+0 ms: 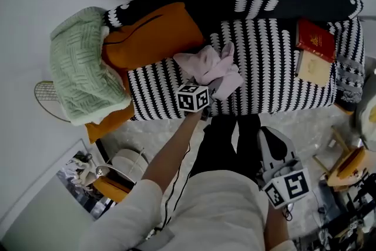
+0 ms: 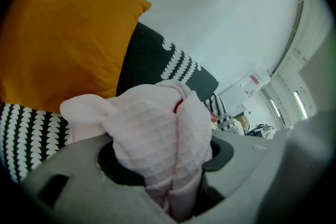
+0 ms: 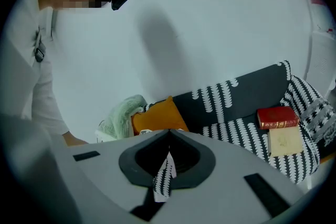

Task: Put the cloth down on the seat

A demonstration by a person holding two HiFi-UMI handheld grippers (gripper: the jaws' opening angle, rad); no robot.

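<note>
With my left gripper (image 1: 212, 89) clamped on the pink cloth (image 1: 205, 64), which rests mid-seat (image 1: 267, 76) just right of the orange cushion (image 1: 150, 38), I'd open wide, then back out near-side; my right gripper (image 3: 169, 134) hangs closed, empty.

At the left end of the sofa (image 1: 264, 91) you've got an orange cushion (image 1: 150, 35) leaning against the backrest, with a pale green knitted blanket (image 1: 82, 64) heaped over the arm right beside it. Near the right end, a red book (image 1: 315, 39) lies just behind a beige book (image 1: 313, 67).
</note>
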